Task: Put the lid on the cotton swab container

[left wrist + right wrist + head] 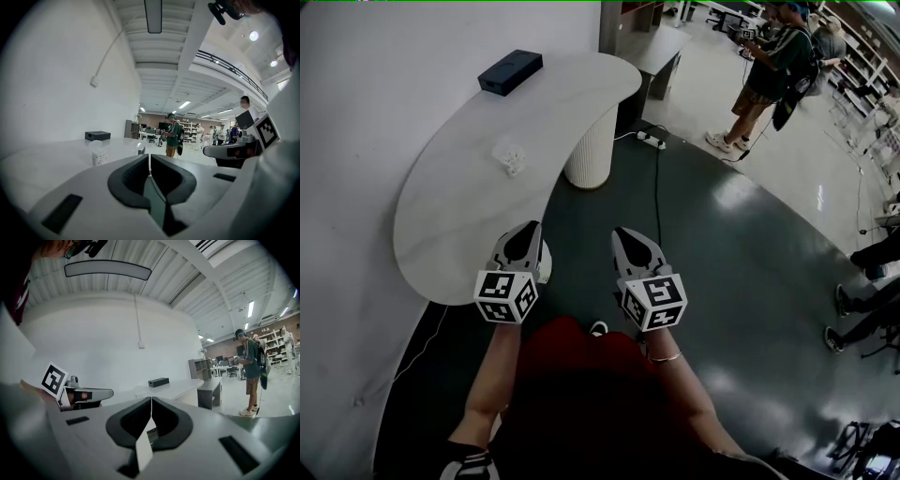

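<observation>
left gripper and right gripper jaws together, empty, cotton swab container on table

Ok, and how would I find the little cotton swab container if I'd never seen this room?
Look for the big curved white table that runs along the white wall. Near the table's middle stands the cotton swab container, all by itself, well short of the dark flat box at the far end. It is small and pale, while its only neighbour on the tabletop is dark and wide.
</observation>
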The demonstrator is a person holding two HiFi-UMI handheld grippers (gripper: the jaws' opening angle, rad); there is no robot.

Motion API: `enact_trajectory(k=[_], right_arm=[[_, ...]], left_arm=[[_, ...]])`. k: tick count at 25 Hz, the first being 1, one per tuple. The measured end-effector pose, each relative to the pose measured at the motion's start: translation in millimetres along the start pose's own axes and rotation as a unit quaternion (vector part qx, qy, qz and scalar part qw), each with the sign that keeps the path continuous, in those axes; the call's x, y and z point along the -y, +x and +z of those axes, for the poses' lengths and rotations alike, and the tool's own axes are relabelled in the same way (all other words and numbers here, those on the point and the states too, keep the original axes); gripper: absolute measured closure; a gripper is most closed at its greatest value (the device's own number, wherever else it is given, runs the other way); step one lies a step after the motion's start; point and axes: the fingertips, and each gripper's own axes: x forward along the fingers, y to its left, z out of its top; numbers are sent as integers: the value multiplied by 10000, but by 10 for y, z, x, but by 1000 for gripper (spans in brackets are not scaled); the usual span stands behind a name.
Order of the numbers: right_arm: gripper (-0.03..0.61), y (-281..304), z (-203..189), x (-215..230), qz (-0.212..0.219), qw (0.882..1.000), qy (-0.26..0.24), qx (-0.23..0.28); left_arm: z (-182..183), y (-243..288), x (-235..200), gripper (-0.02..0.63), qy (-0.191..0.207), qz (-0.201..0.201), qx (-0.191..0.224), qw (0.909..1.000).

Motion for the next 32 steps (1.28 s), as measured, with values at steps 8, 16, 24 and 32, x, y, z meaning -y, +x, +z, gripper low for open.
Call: enact_trajectory(k=[8,16,24,32], right_arm=[[561,104,-2,56,5,9999,63,-95],[561,628,-9,90,163,9991,35,-378],[561,1374,-49,88,493,9969,58,-614],[561,2015,-137,97,792,9924,100,-938]], left_arm=[[-16,107,-211,580,29,169,-117,9998],[-77,373,-657,580,-122,315,-293,9990],[-169,784,-1148,578,-349,456,-450,9973],[-320,1078,-1577,571,-549,662,-736,9936]])
